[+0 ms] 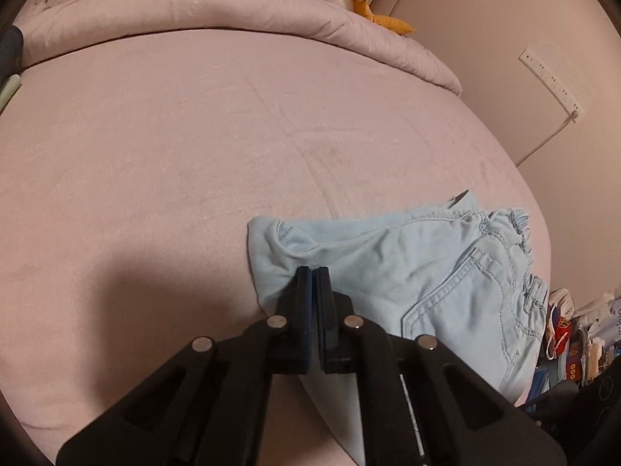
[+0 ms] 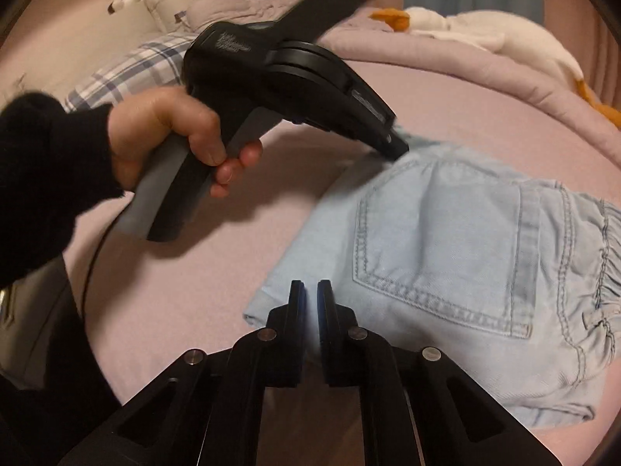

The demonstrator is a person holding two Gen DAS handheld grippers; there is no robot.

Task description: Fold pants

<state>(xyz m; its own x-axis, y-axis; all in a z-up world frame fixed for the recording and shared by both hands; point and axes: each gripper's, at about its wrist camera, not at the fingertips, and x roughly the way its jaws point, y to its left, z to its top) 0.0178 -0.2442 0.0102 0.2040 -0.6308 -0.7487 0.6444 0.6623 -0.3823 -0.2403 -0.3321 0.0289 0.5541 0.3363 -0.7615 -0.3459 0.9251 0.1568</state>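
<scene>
Pants (image 2: 446, 256) lie on the pink bed (image 1: 194, 136), already folded into a small, thick bundle. Left tongs (image 1: 312, 272) pinch one folded corner tight. Right tongs (image 2: 309, 291) sit nearly closed over the near edge, holding nothing clearly. Little folding looks left.

Left gripper (image 1: 313, 272) fingers pressed nearly together; right gripper (image 2: 311, 285) fingers slightly parted; left hand (image 2: 170, 136) grips its handle.
</scene>
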